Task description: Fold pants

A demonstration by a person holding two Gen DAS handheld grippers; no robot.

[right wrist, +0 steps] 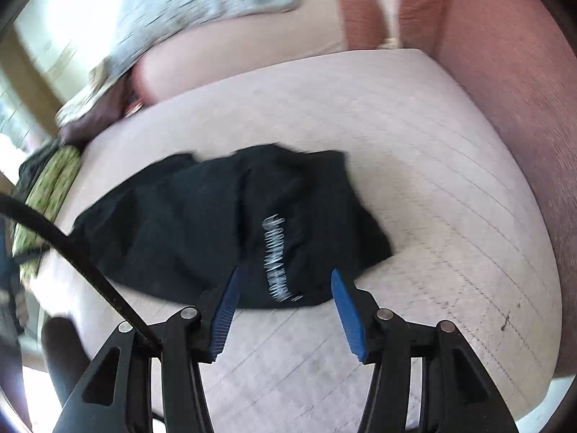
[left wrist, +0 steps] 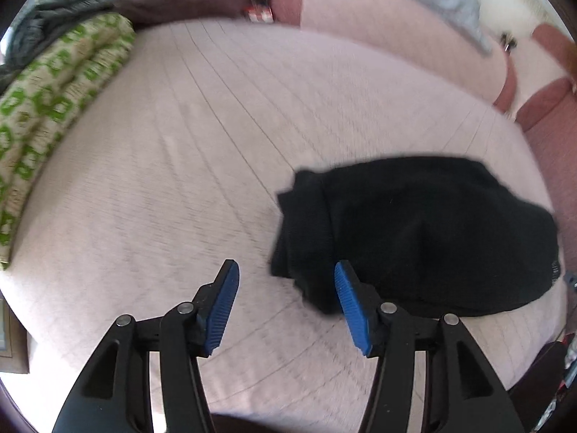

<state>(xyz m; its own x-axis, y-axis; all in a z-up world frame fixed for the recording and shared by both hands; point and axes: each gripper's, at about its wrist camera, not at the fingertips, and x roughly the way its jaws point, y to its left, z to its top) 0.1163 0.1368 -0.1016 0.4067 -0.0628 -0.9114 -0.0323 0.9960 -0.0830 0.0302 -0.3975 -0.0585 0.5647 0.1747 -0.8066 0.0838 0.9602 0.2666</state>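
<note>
Left wrist view: the left tool (left wrist: 286,276) stands released with nothing between its pads, just beside the black pants (left wrist: 414,234) bundled on the sofa cushion (left wrist: 180,144). Right wrist view: the right tool (right wrist: 285,285) is released too, over the pants' near edge (white print showing); they look folded into 1 compact stack, perhaps only tidying left.

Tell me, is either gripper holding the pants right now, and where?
Nothing is held. Left gripper and right gripper are open above the black pants.

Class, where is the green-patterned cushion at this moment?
The green-patterned cushion lies at the far left edge of the pale sofa seat in the left wrist view, well apart from the black pants on the right.
</note>
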